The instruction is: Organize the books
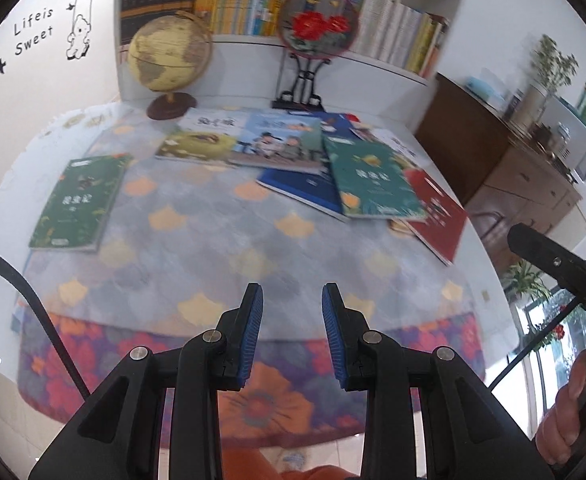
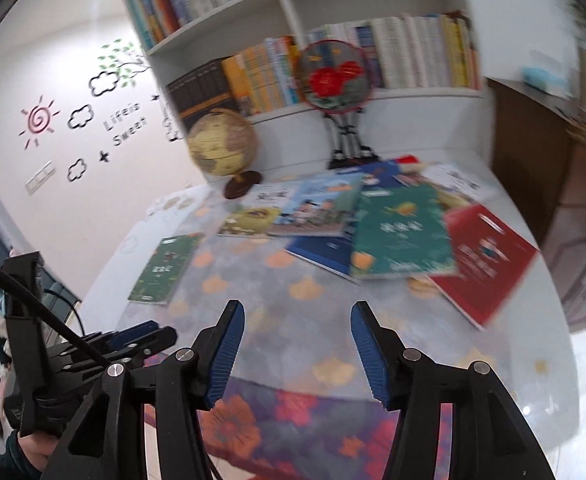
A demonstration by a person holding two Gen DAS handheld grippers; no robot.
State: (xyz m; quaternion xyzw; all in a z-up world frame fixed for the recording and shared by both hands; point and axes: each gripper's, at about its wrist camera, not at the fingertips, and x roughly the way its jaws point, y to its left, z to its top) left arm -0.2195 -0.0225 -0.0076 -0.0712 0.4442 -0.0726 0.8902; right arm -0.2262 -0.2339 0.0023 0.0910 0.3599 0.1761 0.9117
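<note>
Several books lie on the round table. A dark green book (image 1: pixel 79 202) (image 2: pixel 167 266) lies alone at the left. A loose pile sits at the back right: a teal book (image 1: pixel 373 180) (image 2: pixel 403 236) on a blue book (image 1: pixel 301 188) (image 2: pixel 321 252), a red book (image 1: pixel 439 216) (image 2: pixel 487 256), a light blue picture book (image 1: pixel 281 142) (image 2: pixel 321 208) and an olive one (image 1: pixel 195 146) (image 2: pixel 251 220). My left gripper (image 1: pixel 292 300) is open and empty above the table's near edge. My right gripper (image 2: pixel 297 316) is open and empty, to the right of the left one (image 2: pixel 133 334).
A globe (image 1: pixel 169 56) (image 2: pixel 223 146) and a round embroidered fan on a stand (image 1: pixel 319 26) (image 2: pixel 335 76) stand at the back of the table. A white bookshelf (image 1: pixel 373 60) full of books is behind. A brown cabinet (image 1: pixel 513 168) stands at the right. A floral cloth (image 1: pixel 253 248) covers the table.
</note>
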